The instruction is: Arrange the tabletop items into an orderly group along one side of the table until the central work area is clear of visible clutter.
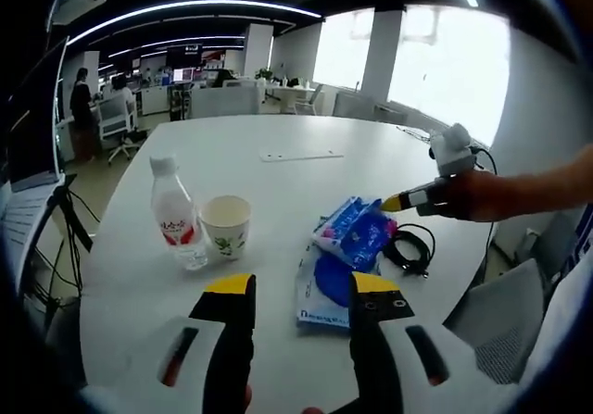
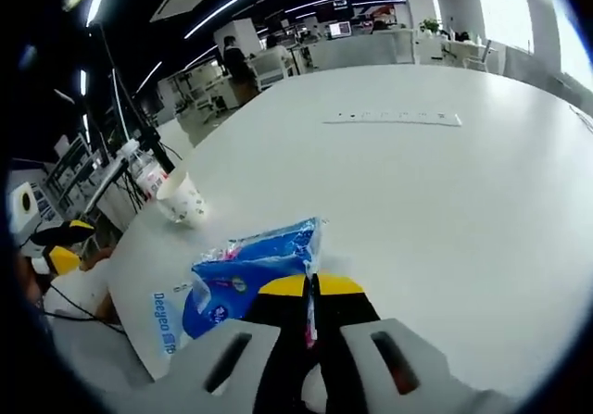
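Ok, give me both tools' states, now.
Left tool: open, holding nothing.
Right tool: shut on the blue tissue pack.

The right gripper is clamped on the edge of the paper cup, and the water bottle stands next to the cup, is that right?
Not quite: the right gripper is clamped on the blue packet, as the right gripper view shows. The water bottle does stand next to the paper cup.

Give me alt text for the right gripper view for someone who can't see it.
The right gripper is shut on the edge of a blue tissue pack, above a white table. Beyond it to the left stand a paper cup and a water bottle; the left gripper enters at the left edge.
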The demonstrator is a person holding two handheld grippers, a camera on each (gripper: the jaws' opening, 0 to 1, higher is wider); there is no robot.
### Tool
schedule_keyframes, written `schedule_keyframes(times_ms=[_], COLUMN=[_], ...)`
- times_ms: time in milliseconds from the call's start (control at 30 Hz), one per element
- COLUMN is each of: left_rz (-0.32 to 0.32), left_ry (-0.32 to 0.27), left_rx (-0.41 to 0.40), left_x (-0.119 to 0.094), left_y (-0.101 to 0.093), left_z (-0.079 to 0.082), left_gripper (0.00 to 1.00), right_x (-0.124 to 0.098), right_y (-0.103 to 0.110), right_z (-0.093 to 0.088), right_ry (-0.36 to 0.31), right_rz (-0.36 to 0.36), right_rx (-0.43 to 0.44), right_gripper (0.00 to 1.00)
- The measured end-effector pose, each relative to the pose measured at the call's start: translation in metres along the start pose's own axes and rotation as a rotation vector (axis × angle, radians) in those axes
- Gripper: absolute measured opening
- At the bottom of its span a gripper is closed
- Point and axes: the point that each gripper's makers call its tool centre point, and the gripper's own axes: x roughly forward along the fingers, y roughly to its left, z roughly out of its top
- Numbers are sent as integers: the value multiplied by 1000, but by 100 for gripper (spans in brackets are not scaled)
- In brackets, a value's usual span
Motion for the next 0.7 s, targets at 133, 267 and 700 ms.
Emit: schedule_keyframes(times_ms=[133,267,700], left_rz=[-5,-8,-31], left_ry=[4,3,7], left_rx=[10,13,12], left_x=[-1,-1,2], left_y=[-2,-3,-11], left_z=[-2,-2,1], left_gripper=[39,39,39], right_x=[-9,-17,-32], right_y=[-11,-23,-50], right_z=[4,7,33], right_ry=[-14,-28,-85], right_rz=[-19,-38,-87], right_rx=[8,17,60], right_gripper=[0,0,0])
